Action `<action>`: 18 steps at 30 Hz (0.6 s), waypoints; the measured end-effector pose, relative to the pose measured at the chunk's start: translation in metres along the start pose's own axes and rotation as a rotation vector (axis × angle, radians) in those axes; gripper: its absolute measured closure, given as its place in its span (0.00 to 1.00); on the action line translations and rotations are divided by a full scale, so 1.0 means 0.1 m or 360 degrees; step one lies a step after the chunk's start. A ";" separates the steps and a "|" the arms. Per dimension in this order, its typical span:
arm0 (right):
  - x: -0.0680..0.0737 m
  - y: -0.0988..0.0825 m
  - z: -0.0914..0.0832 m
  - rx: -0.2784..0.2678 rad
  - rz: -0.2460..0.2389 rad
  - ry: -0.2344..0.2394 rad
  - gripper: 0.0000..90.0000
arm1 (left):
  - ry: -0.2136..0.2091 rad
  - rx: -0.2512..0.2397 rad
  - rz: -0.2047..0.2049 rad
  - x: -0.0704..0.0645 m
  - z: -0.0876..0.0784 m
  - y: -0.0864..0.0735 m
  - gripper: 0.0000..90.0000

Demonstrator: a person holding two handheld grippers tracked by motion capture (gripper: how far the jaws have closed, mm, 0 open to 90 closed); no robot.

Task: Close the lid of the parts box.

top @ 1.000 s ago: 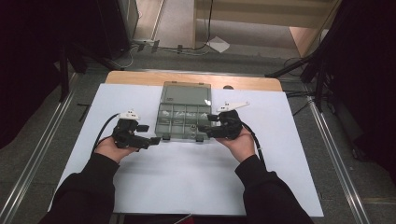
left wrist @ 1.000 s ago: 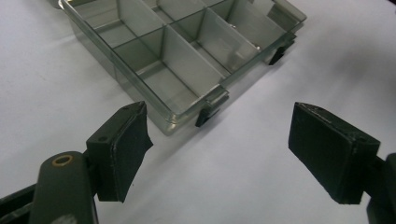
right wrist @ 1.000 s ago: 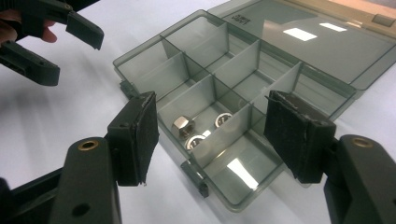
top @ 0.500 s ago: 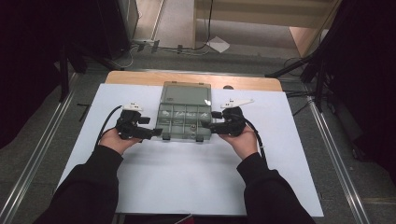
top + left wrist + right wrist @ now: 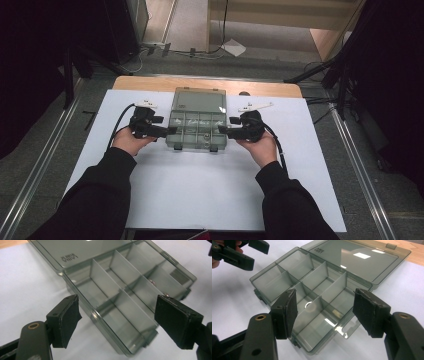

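Observation:
A smoky-grey clear plastic organiser box [image 5: 196, 126] lies open on the white sheet, its lid [image 5: 199, 100] folded flat toward the far side. Dividers split its tray [image 5: 120, 305] [image 5: 309, 300] into several compartments; a small shiny item lies in one. My left gripper [image 5: 167, 131] is open at the box's left edge, jaws straddling the tray's near corner in the left gripper view [image 5: 116, 320]. My right gripper [image 5: 225, 131] is open at the right edge, jaws either side of the tray's corner [image 5: 324, 312]. The left gripper [image 5: 237, 252] also appears far off in the right gripper view.
A white sheet [image 5: 200, 200] covers most of the wooden table [image 5: 150, 82]. Two small white pieces [image 5: 146, 104] [image 5: 255, 106] rest on the sheet beside the lid. Metal rails [image 5: 45, 165] run along both sides; cables and paper lie on the floor beyond.
Both grippers moved inward and forward from the box's front corners to its left and right edges. The box itself stays put.

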State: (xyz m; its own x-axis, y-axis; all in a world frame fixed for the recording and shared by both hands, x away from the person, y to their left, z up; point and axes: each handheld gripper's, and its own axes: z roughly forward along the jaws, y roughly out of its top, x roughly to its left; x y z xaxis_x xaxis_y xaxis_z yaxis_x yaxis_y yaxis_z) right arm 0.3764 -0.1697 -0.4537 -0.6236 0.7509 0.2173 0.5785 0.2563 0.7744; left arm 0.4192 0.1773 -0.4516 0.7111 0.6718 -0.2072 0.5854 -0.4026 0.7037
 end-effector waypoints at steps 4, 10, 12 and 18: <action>-0.02 0.06 0.02 -0.0012 0.0012 -0.0005 0.42 | 0.0002 0.0004 -0.0008 0.03 0.05 0.07 0.22; -0.08 0.15 0.10 -0.0030 0.0037 -0.0035 0.43 | 0.0011 0.0022 -0.0028 0.08 0.13 0.15 0.22; -0.11 0.18 0.12 -0.0015 0.0044 -0.0051 0.43 | 0.0022 0.0001 -0.0026 0.10 0.16 0.17 0.23; -0.19 0.25 0.17 -0.0015 0.0068 -0.0083 0.43 | 0.0048 0.0021 -0.0045 0.15 0.23 0.26 0.27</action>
State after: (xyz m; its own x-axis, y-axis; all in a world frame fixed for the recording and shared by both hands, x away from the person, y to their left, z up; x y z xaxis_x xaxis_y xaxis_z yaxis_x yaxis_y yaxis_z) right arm 0.4121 -0.1669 -0.4487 -0.5701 0.7917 0.2193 0.5987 0.2176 0.7708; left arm 0.4541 0.1626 -0.4522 0.6823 0.7014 -0.2063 0.6105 -0.3913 0.6886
